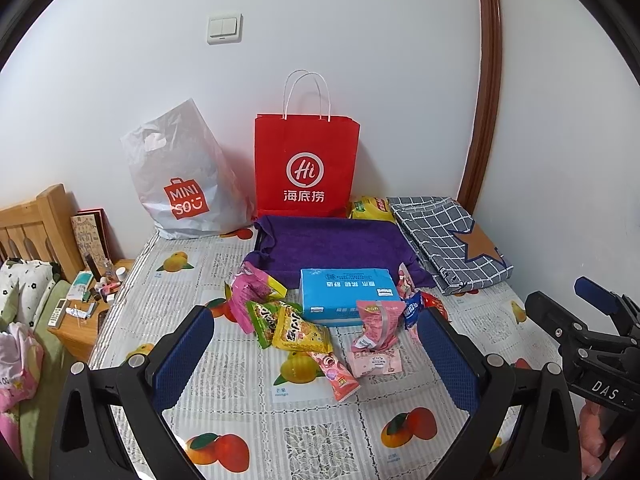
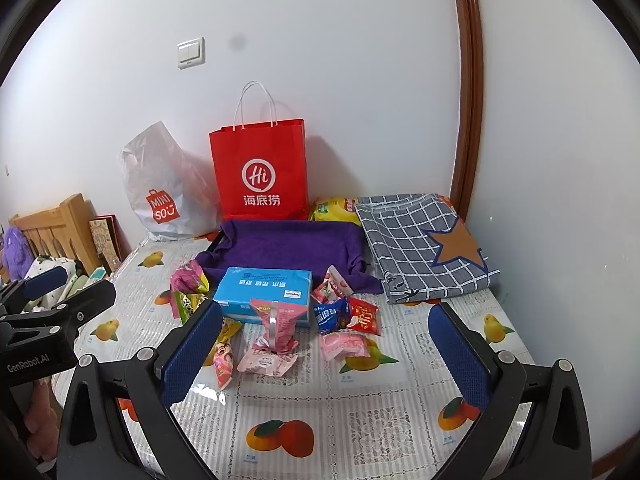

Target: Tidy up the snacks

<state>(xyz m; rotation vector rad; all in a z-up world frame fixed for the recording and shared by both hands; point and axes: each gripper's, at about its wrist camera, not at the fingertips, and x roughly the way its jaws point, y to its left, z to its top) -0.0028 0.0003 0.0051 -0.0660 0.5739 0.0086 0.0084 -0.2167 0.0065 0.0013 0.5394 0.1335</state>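
Note:
Several snack packets lie in a loose pile on the fruit-print tablecloth (image 1: 224, 364): yellow and green bags (image 1: 298, 330), pink packets (image 1: 376, 324) (image 2: 276, 326), and a blue and a red packet (image 2: 348, 316). A blue tissue box (image 1: 348, 294) (image 2: 266, 290) sits among them. Behind is a tray lined with purple cloth (image 1: 332, 246) (image 2: 288, 246). My left gripper (image 1: 316, 360) is open and empty, held above the table in front of the pile. My right gripper (image 2: 324, 356) is open and empty, also in front of the pile.
A red paper bag (image 1: 306, 164) (image 2: 260, 172) and a white Miniso plastic bag (image 1: 180, 176) (image 2: 160, 188) stand against the wall. A folded checked cloth (image 1: 448, 240) (image 2: 424, 248) lies at the right, a yellow bag (image 1: 368, 208) behind the tray. A cluttered nightstand (image 1: 88, 300) is at the left.

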